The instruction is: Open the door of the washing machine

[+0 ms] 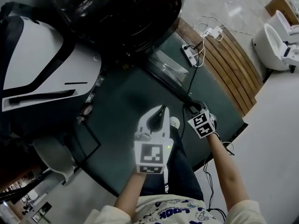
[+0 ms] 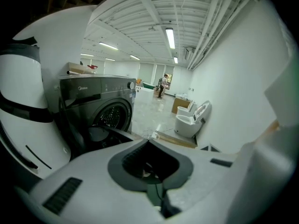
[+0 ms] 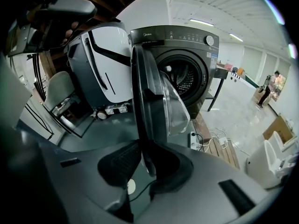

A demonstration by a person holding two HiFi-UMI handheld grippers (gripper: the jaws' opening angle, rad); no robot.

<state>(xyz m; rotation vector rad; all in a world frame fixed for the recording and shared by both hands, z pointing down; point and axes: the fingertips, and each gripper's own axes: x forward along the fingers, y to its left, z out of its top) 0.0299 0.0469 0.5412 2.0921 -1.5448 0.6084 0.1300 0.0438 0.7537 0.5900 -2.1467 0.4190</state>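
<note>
The dark front-loading washing machine (image 1: 117, 13) (image 3: 187, 64) stands at the top of the head view. Its round door (image 1: 169, 68) (image 3: 149, 106) with the clear glass bowl is swung out, and the drum is visible behind it. My dark right gripper (image 1: 191, 107) (image 3: 145, 162) is at the door's outer rim, shut on that rim, which runs down between its pads. My white left gripper (image 1: 161, 111) (image 2: 149, 164) hangs beside it over the green mat, shut and holding nothing. In the left gripper view the washing machine (image 2: 100, 106) is seen further off.
A large white-and-black appliance (image 1: 42, 73) (image 3: 100, 64) stands left of the washer. A power strip with cables (image 1: 190, 55) lies by a wooden platform (image 1: 229, 69). A white toilet (image 1: 273, 45) (image 2: 191, 120) stands at the right. A grey chair (image 1: 56, 157) is at lower left.
</note>
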